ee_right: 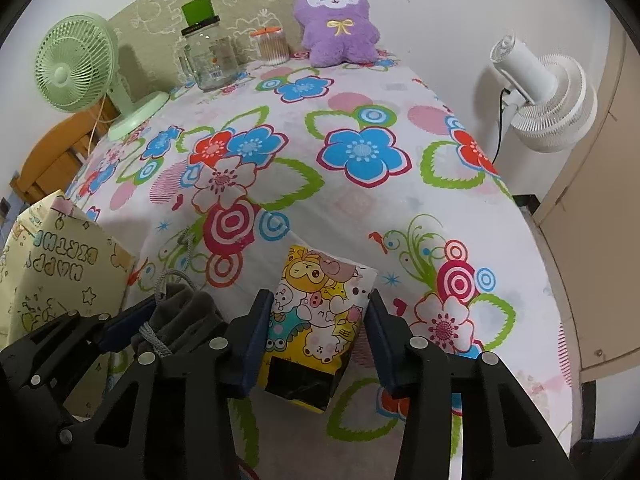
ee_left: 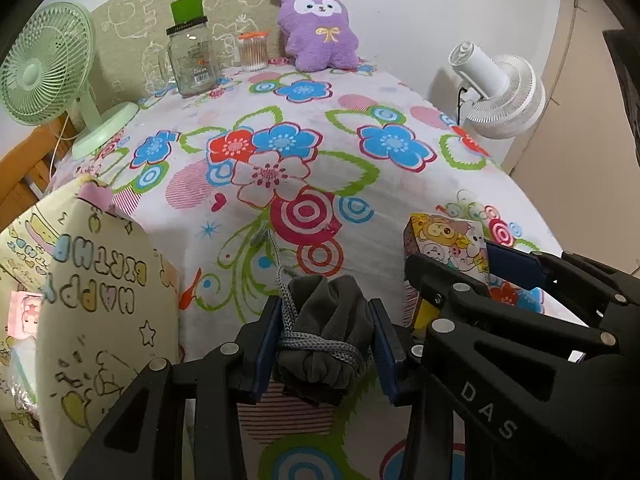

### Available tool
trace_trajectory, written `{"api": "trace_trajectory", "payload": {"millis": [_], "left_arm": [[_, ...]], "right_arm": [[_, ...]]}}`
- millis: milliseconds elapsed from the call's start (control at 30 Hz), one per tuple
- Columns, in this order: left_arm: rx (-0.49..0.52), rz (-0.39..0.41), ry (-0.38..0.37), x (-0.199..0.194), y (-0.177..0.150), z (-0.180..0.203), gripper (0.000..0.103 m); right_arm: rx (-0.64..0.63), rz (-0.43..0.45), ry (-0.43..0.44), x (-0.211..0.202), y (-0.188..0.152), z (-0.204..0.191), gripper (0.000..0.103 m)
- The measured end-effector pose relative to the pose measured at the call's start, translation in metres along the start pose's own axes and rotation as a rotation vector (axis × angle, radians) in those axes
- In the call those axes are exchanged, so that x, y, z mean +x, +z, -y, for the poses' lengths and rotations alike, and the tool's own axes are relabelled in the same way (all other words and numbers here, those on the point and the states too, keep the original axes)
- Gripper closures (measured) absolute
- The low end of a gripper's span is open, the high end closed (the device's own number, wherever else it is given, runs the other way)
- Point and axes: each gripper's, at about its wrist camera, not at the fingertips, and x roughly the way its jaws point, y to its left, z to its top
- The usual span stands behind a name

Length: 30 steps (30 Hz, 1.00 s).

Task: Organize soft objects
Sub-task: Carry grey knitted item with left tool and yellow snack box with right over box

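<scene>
Left gripper [ee_left: 325, 344] fingers pinch the grey pouch [ee_left: 326, 340]; right gripper [ee_right: 318, 344] fingers pinch the cartoon packet [ee_right: 320, 312] on the bench [ee_right: 360, 200]

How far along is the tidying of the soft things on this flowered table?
Done: nothing can be called put away yet; the purple plush sits at the far edge. In hand: the left gripper clamps a grey pouch; the right gripper straddles a cartoon packet. Left: stowing both, perhaps in the birthday bag.
</scene>
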Motion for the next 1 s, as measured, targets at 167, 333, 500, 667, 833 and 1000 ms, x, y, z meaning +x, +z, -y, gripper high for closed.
{"api": "trace_trajectory", "payload": {"millis": [167,333,500,667,833,1000], "left_arm": [[0.002,0.034,-0.006,-0.016,0.002,0.001,0.060],[0.004,0.073,-0.008,-0.034,0.004,0.001,0.060],[0.009,0.121,-0.010,-0.055,0.004,0.001,0.060],[0.014,0.170,-0.009,-0.078,0.003,0.000,0.060],[0.012,0.211,-0.007,-0.097,0.000,-0.004,0.060],[0.010,0.253,-0.003,-0.117,-0.002,-0.010,0.060]], "right_arm": [[-0.007,0.031,-0.002,-0.016,0.003,-0.002,0.055],[-0.020,0.068,-0.006,-0.035,0.004,-0.007,0.055],[-0.038,0.120,-0.014,-0.058,0.005,-0.015,0.055],[-0.047,0.163,-0.017,-0.080,0.005,-0.022,0.055],[-0.060,0.208,-0.019,-0.102,0.004,-0.032,0.055],[-0.072,0.246,-0.017,-0.120,0.003,-0.042,0.055]]}}
